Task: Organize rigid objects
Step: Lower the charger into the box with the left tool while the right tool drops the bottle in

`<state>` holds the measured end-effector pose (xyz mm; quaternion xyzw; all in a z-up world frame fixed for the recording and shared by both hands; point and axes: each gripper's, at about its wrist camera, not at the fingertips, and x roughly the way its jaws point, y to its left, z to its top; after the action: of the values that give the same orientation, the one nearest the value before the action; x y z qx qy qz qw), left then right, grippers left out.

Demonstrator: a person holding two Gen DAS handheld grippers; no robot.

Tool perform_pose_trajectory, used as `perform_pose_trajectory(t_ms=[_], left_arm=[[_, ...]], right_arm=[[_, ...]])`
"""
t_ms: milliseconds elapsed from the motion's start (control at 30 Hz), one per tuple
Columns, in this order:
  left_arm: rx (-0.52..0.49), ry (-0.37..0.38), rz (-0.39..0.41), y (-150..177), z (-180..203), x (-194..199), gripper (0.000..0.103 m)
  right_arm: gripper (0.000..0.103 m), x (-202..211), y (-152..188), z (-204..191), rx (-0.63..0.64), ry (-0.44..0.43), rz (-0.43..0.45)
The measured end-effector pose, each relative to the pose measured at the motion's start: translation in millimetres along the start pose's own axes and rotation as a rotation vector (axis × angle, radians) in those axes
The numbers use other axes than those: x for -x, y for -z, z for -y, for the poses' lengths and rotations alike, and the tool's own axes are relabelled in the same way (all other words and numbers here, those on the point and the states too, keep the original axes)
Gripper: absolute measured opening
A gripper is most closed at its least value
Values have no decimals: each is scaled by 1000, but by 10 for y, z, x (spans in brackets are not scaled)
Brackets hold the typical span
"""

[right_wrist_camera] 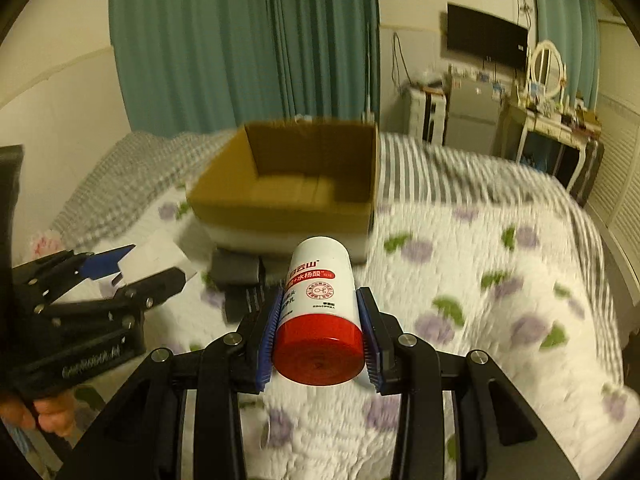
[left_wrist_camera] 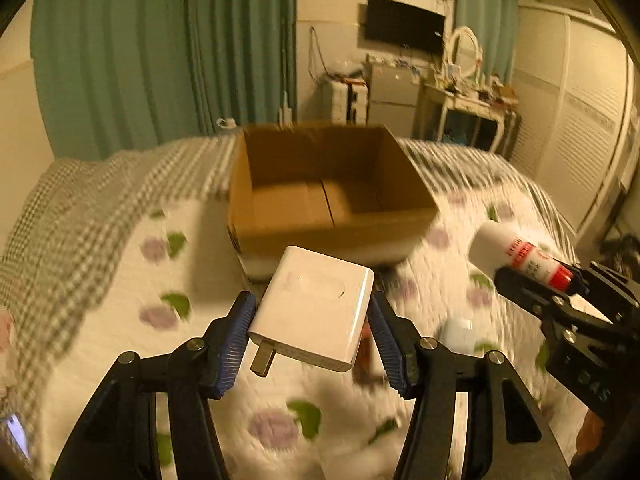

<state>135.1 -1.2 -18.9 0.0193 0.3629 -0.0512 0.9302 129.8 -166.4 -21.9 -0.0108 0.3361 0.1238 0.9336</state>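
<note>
We hold a white charger [left_wrist_camera: 316, 312] clamped in the left tongs [left_wrist_camera: 312, 336] and a red-capped bottle [right_wrist_camera: 318, 320] in the right tongs [right_wrist_camera: 320, 344], both just before the cardboard box [left_wrist_camera: 332, 236], ready for dropping in.

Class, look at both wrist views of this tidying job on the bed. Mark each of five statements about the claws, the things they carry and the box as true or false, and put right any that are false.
1. The left claw holds a white plug-in charger. True.
2. The right claw is empty. False: it grips a white bottle with a red cap.
3. The cardboard box already has several items in it. False: the part of its inside that shows is bare.
4. The box sits on a bed with a floral quilt. True.
5. The bottle's cap points toward the box. False: the cap faces the right wrist camera, and the white end points toward the box.
</note>
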Motion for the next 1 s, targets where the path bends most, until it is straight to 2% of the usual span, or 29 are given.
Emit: perform_pose_trajectory(t_ms=[233, 367, 467, 667, 800, 900, 1000], left_arm=[[36, 3, 71, -668, -149, -123, 59], [11, -20, 72, -1001, -176, -454, 59], [-12, -30, 46, -1111, -160, -790, 59], [-65, -49, -47, -1038, -90, -1522, 58], [-94, -46, -80, -899, -31, -1761, 58], [-159, -93, -39, -823, 59, -1762, 58], [-150, -57, -19, -838, 77, -1667, 60]], right_arm=[[36, -168, -661, 4, 43, 10, 86], [36, -480, -944, -12, 66, 24, 107], [36, -812, -1081, 36, 61, 22, 94], [36, -1544, -1204, 120, 67, 36, 30], [36, -1857, -1113, 206, 67, 38, -4], [36, -1966, -1053, 252, 55, 8, -22], [36, -1983, -1035, 248, 56, 12, -30]])
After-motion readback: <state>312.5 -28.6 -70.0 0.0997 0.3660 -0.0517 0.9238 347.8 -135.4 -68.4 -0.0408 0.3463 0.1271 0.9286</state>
